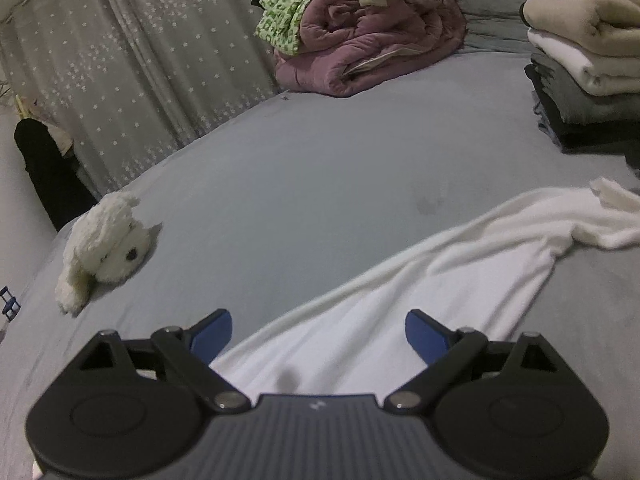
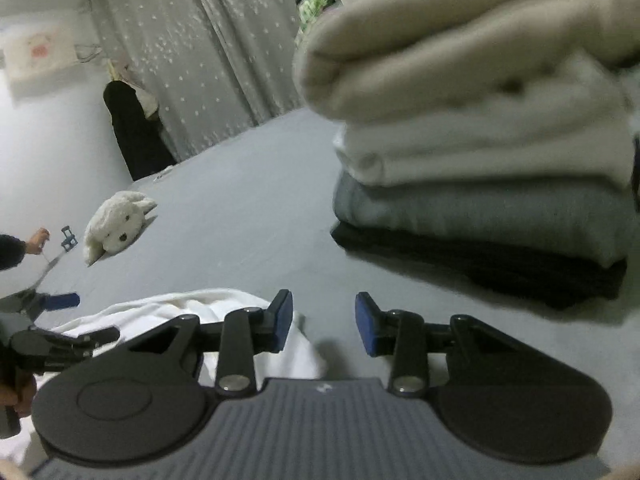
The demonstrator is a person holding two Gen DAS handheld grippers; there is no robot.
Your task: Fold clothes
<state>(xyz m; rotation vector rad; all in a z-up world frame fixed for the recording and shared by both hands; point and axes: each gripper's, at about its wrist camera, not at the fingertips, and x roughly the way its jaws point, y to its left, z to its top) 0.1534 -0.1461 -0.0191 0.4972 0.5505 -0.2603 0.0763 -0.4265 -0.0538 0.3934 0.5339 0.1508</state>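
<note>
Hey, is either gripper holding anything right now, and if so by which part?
Nothing is held. The left gripper stands open above the white garment; the right gripper is open with only bedsheet between its jaws.

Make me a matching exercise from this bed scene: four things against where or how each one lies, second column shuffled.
Things:
1. white garment
2. plush dog
3. pink quilt
4. folded stack

States:
A. bundled up at the far end of the bed
B. spread out flat, unfolded
C. neat layers, beige on top
D. lying near the bed's edge

Pairs: 1-B, 2-D, 3-A, 4-C
</note>
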